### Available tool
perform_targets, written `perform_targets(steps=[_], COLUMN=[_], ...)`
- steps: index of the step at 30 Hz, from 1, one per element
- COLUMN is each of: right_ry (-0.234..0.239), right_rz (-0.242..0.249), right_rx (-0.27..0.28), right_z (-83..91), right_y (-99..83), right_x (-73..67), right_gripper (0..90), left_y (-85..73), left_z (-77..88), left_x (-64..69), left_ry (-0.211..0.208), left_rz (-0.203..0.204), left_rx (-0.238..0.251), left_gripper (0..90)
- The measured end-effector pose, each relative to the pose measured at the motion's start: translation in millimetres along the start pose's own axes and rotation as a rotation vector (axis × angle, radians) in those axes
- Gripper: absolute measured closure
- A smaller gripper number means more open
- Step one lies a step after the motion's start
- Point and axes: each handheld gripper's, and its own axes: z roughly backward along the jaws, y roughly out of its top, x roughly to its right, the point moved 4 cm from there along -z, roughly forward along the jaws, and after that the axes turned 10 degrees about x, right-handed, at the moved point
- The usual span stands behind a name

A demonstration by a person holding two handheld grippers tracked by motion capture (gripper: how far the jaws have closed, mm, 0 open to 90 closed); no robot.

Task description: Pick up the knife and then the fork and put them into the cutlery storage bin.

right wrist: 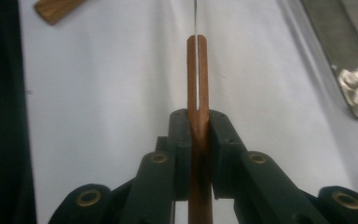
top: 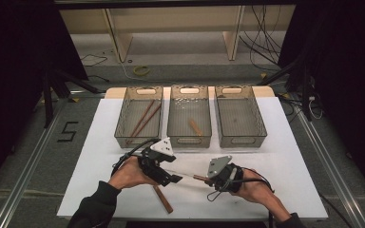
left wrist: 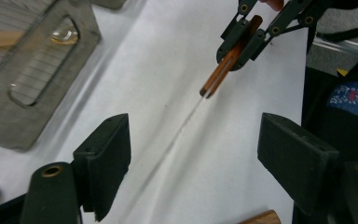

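Right tongs [top: 208, 178] closed on a slim reddish-brown wooden handle [right wrist: 198, 88]; in the right gripper view the two pads clamp it from both sides, and the handle runs straight out ahead of them, split by a narrow slot at its far end. A thin pale rod [top: 180, 173] continues from that end toward the left tongs [top: 175, 179]; what it is made of cannot be told. Left tongs stand wide apart with nothing between them: in the left gripper view the pads frame bare white surface [left wrist: 168, 70], and the held handle sits well ahead, up in the grip of the other tongs. From the high view both tongs are over the near middle of the surface, facing each other, the handle between them and clear of the sheet as far as can be judged. A second wooden stick [top: 163, 199] lies flat on the surface just below the left tongs. Three mesh baskets stand in a row at the far side: left basket [top: 121, 124] holds long sticks, middle basket [top: 172, 118] one short piece, right basket [top: 260, 121] contents not discernible.
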Motion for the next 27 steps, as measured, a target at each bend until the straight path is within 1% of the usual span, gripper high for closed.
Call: perform_targets(steps=[3, 6, 9, 12, 15, 19, 22, 23, 27], right_ry=[-0.037, -0.069, -0.107, -0.133, -0.155, -0.190, -0.223, -0.233, -0.287], right_rz=[-0.031, -0.058, -0.088, -0.116, -0.134, -0.177, -0.212, -0.222, -0.270], right_rx=[0.001, 0.008, 0.019, 0.033, 0.046, 0.064, 0.079, 0.083, 0.097], right_z=[4.3, 10.6, 18.3, 25.7, 32.9, 43.6, 51.2, 54.2, 65.2], right_y=[-3.2, -5.6, -6.2, -6.7, -7.0, -7.3, -8.0, -8.3, -10.5], right_x=[9.0, 17.4, 25.7, 32.5, 38.8, 49.1, 60.3, 64.5, 81.9], right_gripper=[81.6, 81.6, 81.6, 81.6, 81.6, 81.6, 81.6, 81.6, 81.6], left_y=[-2.4, -6.9, -9.8, -12.6, -15.3, -18.7, -21.3, -22.0, -25.9], left_z=[4.2, 6.1, 7.1, 7.7, 8.1, 9.6, 11.6, 12.2, 14.4], left_x=[-2.6, -6.7, -10.2, -12.4, -14.0, -16.1, -17.6, -17.7, -20.2], left_ry=[-0.002, 0.017, 0.026, 0.035, 0.049, 0.058, 0.064, 0.068, 0.075], left_rz=[0.007, 0.025, 0.032, 0.034, 0.043, 0.056, 0.055, 0.061, 0.063], left_rx=[0.036, 0.051, 0.060, 0.070, 0.079, 0.097, 0.103, 0.109, 0.108], left_gripper=[21.9, 20.3, 19.1, 17.9, 17.3, 16.8, 16.8, 16.8, 16.7])
